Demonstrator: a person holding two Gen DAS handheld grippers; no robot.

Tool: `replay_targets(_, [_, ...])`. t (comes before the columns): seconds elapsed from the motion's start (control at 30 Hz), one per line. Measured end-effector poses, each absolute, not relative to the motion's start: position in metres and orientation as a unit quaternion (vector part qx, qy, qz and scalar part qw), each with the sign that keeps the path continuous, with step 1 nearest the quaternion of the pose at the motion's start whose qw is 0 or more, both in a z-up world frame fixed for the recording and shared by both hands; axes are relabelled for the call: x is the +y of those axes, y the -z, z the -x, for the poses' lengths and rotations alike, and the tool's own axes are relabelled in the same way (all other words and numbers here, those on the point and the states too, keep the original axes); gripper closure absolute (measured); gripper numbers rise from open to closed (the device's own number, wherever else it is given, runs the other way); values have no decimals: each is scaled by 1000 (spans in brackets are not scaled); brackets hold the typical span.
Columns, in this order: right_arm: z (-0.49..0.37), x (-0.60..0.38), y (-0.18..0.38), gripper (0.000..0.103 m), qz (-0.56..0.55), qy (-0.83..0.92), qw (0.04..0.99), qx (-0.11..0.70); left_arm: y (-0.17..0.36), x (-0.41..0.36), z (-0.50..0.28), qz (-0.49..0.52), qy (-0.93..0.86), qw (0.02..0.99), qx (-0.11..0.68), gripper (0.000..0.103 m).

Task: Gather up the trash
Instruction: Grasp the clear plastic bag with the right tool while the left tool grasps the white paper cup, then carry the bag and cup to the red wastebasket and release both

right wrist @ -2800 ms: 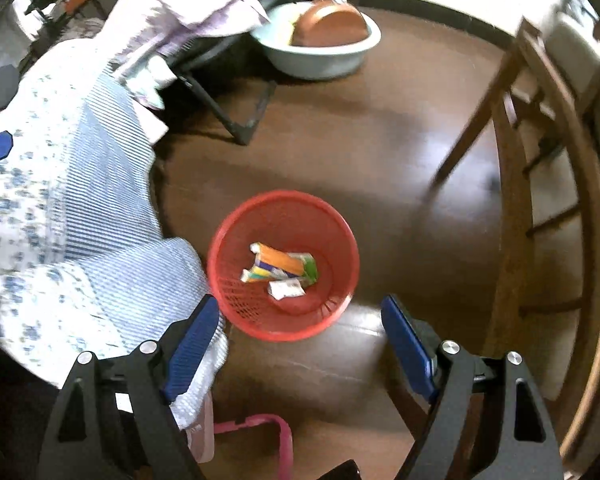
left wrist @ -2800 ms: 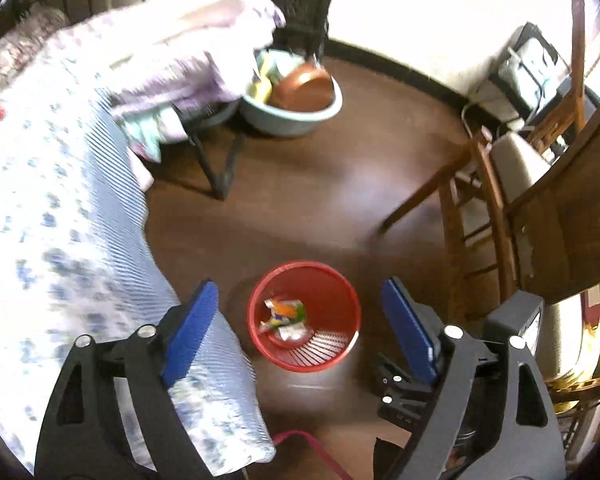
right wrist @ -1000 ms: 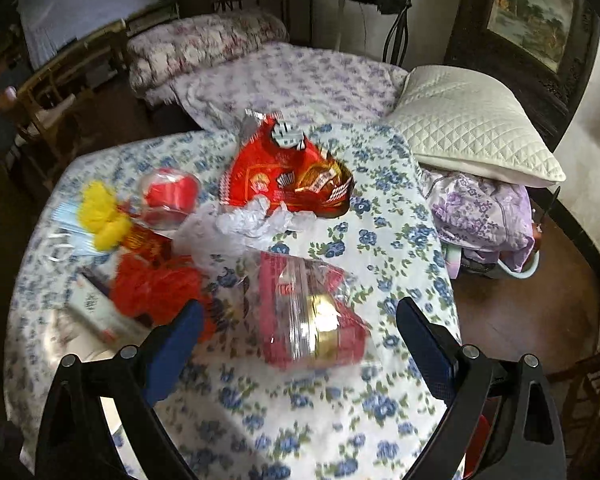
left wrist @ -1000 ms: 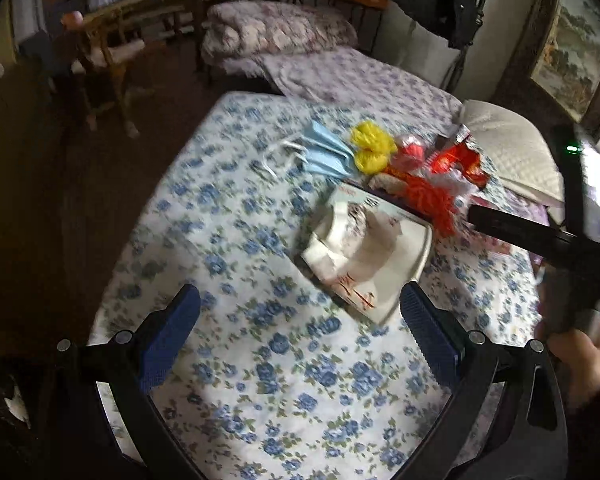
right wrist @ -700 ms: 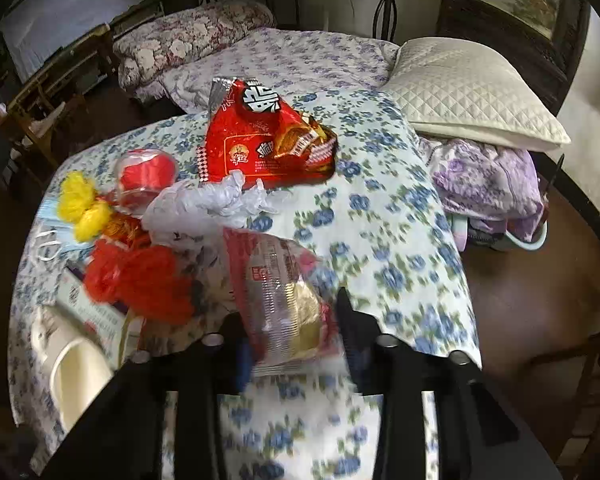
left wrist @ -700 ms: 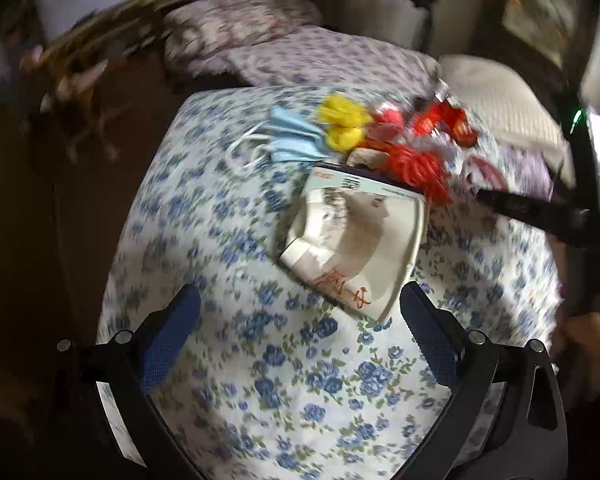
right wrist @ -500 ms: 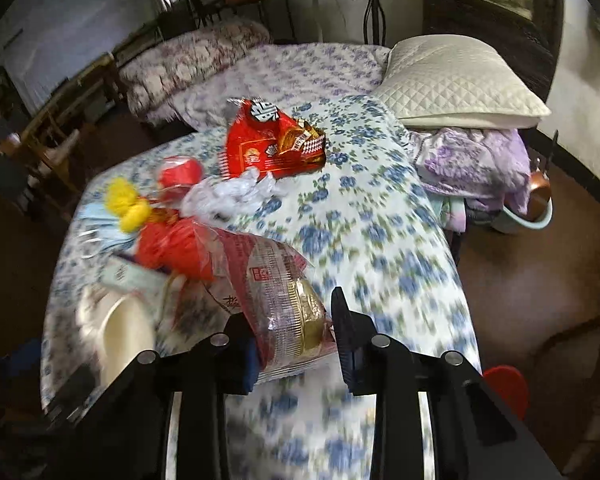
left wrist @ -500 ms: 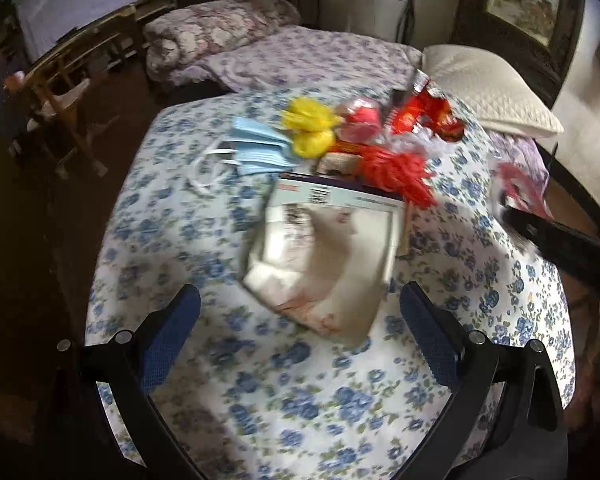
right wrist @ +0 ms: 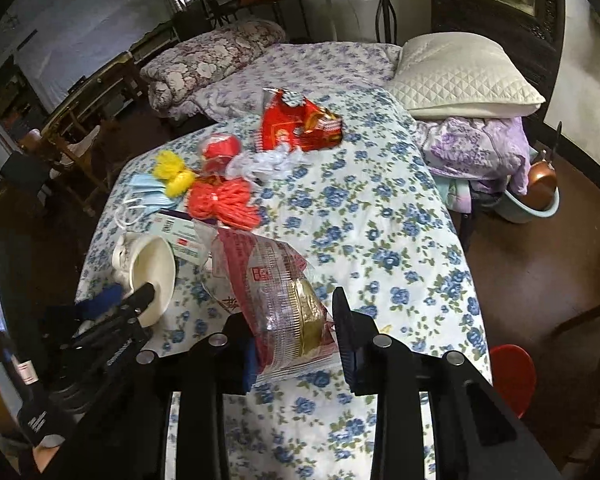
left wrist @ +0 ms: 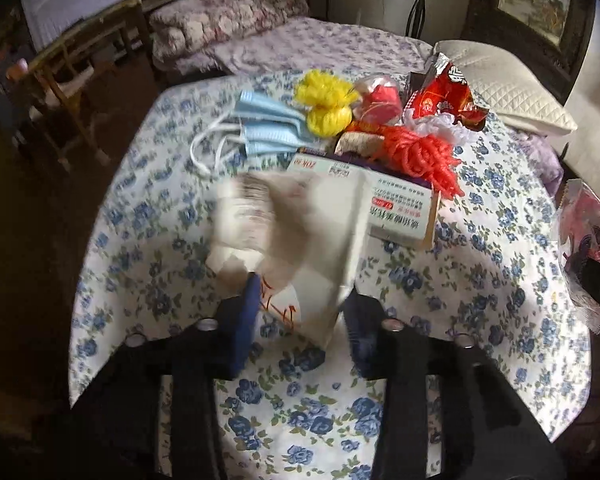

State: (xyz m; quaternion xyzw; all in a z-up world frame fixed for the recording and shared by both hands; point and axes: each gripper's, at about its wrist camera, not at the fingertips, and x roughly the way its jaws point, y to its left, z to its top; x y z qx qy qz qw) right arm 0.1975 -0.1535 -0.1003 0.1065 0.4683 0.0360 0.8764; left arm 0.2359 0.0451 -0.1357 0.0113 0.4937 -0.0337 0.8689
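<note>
The left gripper (left wrist: 300, 308) is closing, its blue pads either side of a white paper carton's (left wrist: 300, 236) near end on the floral tablecloth (left wrist: 480, 280). The right gripper (right wrist: 294, 328) pinches a red snack wrapper (right wrist: 276, 296), lifted above the table.

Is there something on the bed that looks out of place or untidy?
Yes. Litter is heaped on the flowered bedspread: blue face masks, yellow and red string bundles, a crumpled red snack bag, a white paper container and a printed box. That is odd for a bed.
</note>
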Motion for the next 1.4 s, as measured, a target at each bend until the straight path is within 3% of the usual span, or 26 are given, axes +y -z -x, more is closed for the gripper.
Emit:
replay_targets(0.2, [-194,-149,97,71,-115,-51,878,463,126,75,-228,40,70,876,475,86])
replay_targets(0.5, [-189,-141,96,70,-123,-76,877,458,133,124,-207,110,81,871,472,99])
replay_targets(0.97, [-169,-158,88,70,-139,-94,883,438,86,111,-177,98,98,896,422,99])
replay_targets(1.4, [-117,-227,76,70,-176,-80,892,408,47,0,-131,28,171,894,413,99])
